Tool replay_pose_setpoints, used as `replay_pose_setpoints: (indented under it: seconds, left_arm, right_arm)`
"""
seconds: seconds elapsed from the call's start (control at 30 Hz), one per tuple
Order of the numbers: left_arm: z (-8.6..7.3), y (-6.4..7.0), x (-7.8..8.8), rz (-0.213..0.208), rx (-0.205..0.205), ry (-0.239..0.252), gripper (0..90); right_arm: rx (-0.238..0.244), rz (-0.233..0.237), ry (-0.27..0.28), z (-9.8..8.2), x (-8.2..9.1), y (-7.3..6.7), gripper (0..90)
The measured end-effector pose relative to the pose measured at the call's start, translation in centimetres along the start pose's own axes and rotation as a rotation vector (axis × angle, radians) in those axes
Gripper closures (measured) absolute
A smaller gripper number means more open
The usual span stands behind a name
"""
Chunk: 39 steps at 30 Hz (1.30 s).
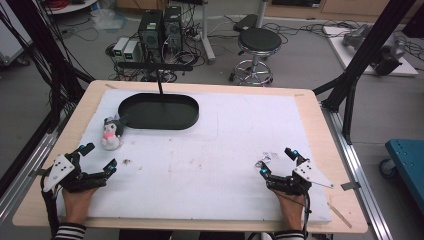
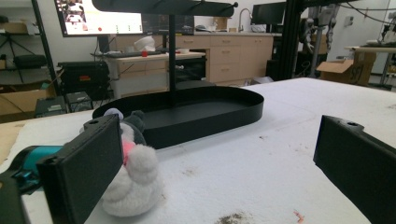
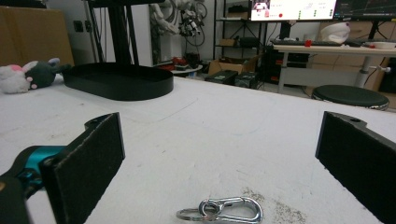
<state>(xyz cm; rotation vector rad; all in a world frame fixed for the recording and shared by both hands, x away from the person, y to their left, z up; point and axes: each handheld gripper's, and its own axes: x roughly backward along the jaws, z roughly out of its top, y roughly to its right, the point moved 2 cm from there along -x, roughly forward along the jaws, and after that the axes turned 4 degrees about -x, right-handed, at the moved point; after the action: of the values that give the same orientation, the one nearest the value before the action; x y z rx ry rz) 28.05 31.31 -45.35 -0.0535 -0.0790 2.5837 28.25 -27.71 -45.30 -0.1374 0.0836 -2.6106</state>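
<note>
Jaws of the left gripper (image 1: 98, 158) stand wide apart and hold nothing, the person's left hand (image 1: 76, 199) gripping it at the near left of the white mat (image 1: 220, 165). Just ahead of its left jaw, and partly hidden behind that jaw in the left gripper view, a small plush toy (image 2: 133, 179) sits on the mat, white and grey with a pink patch; whether it touches the jaw cannot be told. Beyond the toy, farther out from this gripper, lies a black oval tray (image 1: 159, 111) with a low wall, and a thin black post (image 2: 172, 51) rises from its middle to a dark crossbar (image 2: 163, 5) overhead.

The right gripper (image 1: 277, 161), held in the right hand (image 1: 291, 206) at the near right of the mat, also has its jaws spread wide and empty. Directly before it, between the two jaws and close in, a silver carabiner clip (image 3: 231, 210) with a small ring (image 3: 189, 214) attached lies flat on the mat, touching neither jaw. Far ahead and to this gripper's left sit the tray and the toy. Past the table's far edge stand a black round stool (image 1: 258, 41) and computer cases (image 1: 161, 29) on the floor.
</note>
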Motion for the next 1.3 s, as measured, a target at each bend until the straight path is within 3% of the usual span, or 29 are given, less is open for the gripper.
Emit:
replay_pose_setpoints:
  seconds: [0.67, 1.0, 1.2, 1.3]
  left_arm:
    - [0.1, -0.1, -0.1, 0.004, 0.009, -0.010, 2.0]
    - [1.5, -1.0, 0.1, 0.018, 0.025, -0.098, 2.0]
    - [3.1, -2.1, 0.2, 0.048, 0.010, -0.146, 2.0]
    - [4.0, -2.5, 0.1, 0.080, -0.018, -0.195, 2.0]
  right_arm:
    - [-0.010, 0.003, 0.004, 0.0, 0.0, 0.1, 0.5]
    - [-0.007, 0.001, 0.006, 0.0, 0.0, 0.1, 0.6]
    - [-0.007, 0.002, 0.006, 0.0, 0.0, 0.0, 0.5]
    - [-0.008, 0.003, 0.005, 0.0, 0.0, 0.1, 0.6]
